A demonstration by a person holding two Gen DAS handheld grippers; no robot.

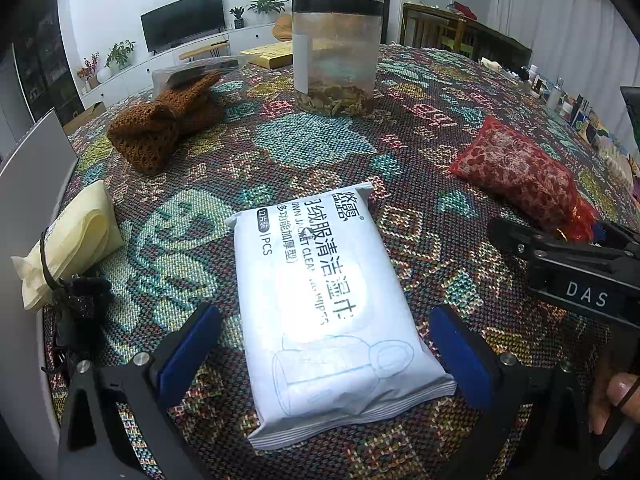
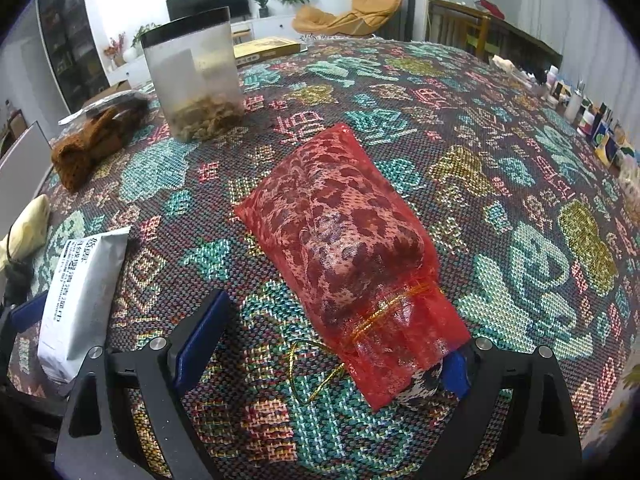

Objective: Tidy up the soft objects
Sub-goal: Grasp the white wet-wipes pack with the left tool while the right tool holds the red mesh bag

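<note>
A white pack of wet wipes [image 1: 332,312] lies flat on the patterned tablecloth [image 1: 312,148], its near end between the blue pads of my open left gripper [image 1: 328,352]; whether the pads touch it is unclear. A red mesh pouch [image 2: 348,248] tied with gold cord lies in front of my open right gripper [image 2: 332,344], its gathered end over the right pad. The same pouch [image 1: 516,176] shows at the right of the left wrist view. A brown knitted piece [image 1: 160,132] and a pale yellow soft pack [image 1: 68,240] lie at the left.
A clear jar with a black lid [image 1: 334,56] stands at the back centre. A yellow box [image 2: 268,50] lies beyond it. A grey panel [image 1: 32,168] borders the table's left edge. Small bottles and boxes [image 2: 592,120] line the far right edge.
</note>
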